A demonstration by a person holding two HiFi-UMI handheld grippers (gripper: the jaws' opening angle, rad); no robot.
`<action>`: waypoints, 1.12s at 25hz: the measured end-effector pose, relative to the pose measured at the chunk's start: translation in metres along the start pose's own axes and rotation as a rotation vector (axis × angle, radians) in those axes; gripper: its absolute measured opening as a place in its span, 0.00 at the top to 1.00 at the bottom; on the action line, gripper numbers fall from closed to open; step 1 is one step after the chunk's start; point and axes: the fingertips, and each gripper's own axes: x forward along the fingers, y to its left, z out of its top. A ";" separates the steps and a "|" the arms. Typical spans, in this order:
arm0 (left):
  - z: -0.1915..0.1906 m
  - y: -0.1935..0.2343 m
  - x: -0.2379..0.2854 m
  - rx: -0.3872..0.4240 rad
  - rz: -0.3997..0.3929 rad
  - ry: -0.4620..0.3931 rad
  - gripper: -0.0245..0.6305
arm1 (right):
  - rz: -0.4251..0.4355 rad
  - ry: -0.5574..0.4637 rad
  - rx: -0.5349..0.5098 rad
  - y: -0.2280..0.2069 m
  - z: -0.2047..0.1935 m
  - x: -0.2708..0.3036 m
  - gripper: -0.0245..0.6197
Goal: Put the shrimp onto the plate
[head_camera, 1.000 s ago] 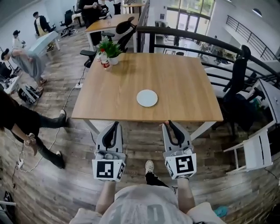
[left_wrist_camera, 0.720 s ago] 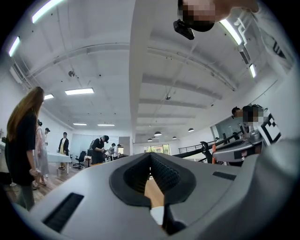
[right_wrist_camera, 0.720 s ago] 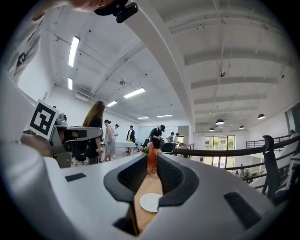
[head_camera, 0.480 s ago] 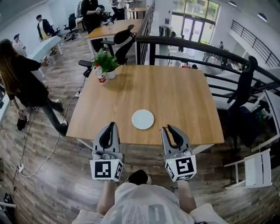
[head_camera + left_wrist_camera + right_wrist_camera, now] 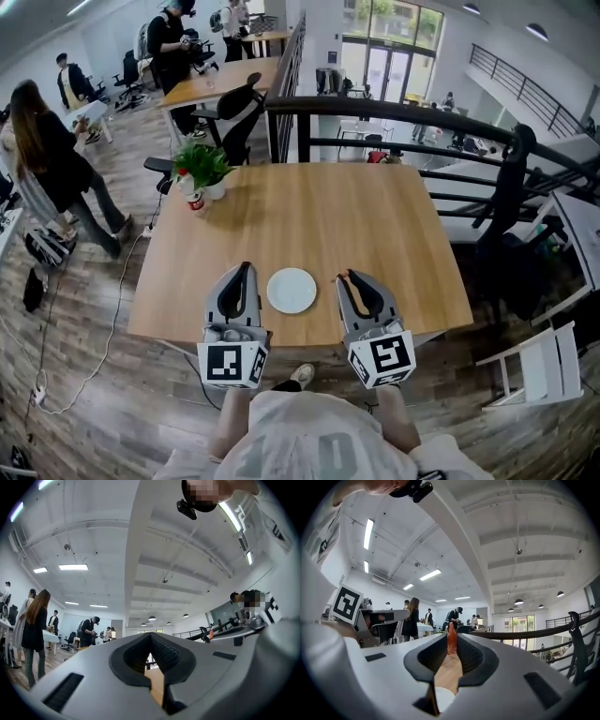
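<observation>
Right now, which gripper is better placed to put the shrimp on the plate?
Right. The right gripper pinches the shrimp at its tips, beside the plate; the left gripper is shut and empty.

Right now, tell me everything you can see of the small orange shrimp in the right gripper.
The small orange shrimp is a slim orange-red piece, pinched upright between the closed jaw tips of the right gripper, its narrow end poking out past them. In the head view it shows just right of the round white plate, not touching it.
</observation>
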 end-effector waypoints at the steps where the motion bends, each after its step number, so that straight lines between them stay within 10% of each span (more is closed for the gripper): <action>1: -0.002 0.003 0.008 0.000 -0.002 0.000 0.95 | 0.003 0.003 -0.009 -0.002 -0.001 0.009 0.86; 12: -0.031 0.039 0.066 0.010 0.005 0.017 0.95 | 0.083 0.036 -0.062 -0.007 -0.019 0.093 0.86; 28: -0.089 0.085 0.058 -0.035 0.099 0.194 0.95 | 0.475 0.530 -0.094 0.070 -0.196 0.156 0.86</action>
